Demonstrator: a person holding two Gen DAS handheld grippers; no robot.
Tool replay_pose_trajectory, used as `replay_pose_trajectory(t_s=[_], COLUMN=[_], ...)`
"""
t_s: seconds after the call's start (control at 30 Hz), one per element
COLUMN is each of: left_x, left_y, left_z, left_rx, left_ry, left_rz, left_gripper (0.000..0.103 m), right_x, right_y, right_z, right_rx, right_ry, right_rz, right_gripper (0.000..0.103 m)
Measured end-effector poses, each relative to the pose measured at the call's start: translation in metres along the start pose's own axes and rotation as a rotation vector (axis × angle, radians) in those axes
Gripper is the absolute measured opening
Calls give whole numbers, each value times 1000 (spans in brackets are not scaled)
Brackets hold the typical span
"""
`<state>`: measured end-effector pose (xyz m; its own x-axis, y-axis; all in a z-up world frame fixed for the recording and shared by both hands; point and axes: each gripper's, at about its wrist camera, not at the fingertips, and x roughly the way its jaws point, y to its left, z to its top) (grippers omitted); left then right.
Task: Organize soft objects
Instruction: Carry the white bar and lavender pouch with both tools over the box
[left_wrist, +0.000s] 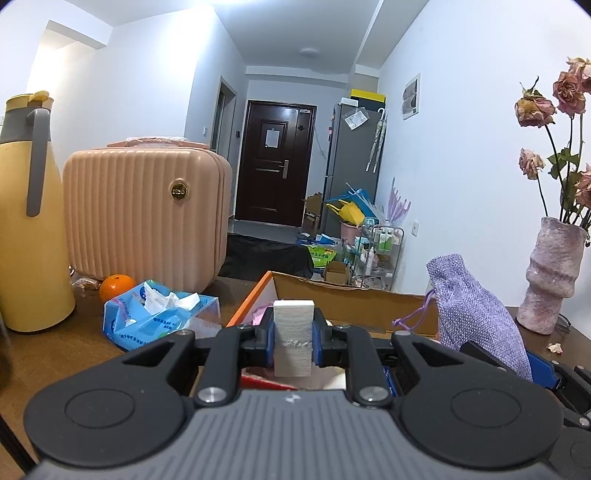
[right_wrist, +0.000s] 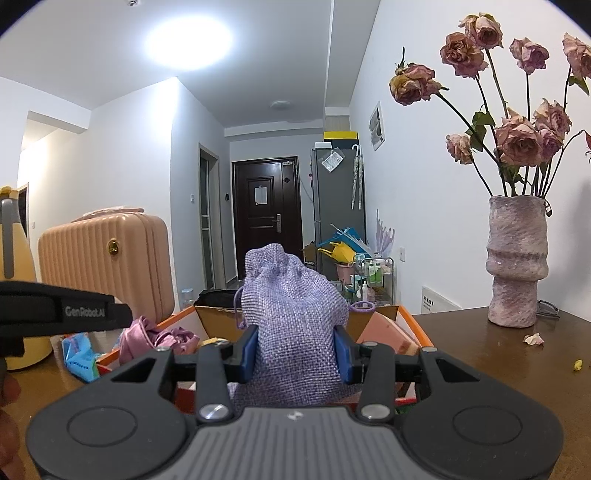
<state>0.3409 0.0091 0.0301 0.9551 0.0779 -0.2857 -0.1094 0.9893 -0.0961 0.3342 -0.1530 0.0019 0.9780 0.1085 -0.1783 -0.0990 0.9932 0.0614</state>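
- Brown wooden table carries everything; a peach ribbed case and a yellow jug stand at its left, a vase of dried roses at its right
- An open cardboard box with an orange rim sits mid-table, already holding crumpled pink cloth and other soft items
- The right gripper is closed partway on a lilac mesh drawstring pouch, held upright above the box's near edge
- The left gripper is nearly closed, pinching a white foam block upright over the box's left side
- A blue tissue pack and an orange lie left of the box
- Judgement: both loads squash easily, so a light grip suits; lower each well inside the walls before releasing, one at a time, keeping the two grippers apart
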Motion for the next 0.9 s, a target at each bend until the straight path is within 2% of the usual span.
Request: replay_pose_trajectory(t_s=[0.9], left_x=[58], left_y=[-15], left_z=[10], left_rx=[35], left_ry=[3], left_rz=[-11], left_gripper=[19], right_x=[59], right_y=[-7], right_z=[8], right_rx=[26], right_ry=[27], right_rz=[-9], right_gripper=[41])
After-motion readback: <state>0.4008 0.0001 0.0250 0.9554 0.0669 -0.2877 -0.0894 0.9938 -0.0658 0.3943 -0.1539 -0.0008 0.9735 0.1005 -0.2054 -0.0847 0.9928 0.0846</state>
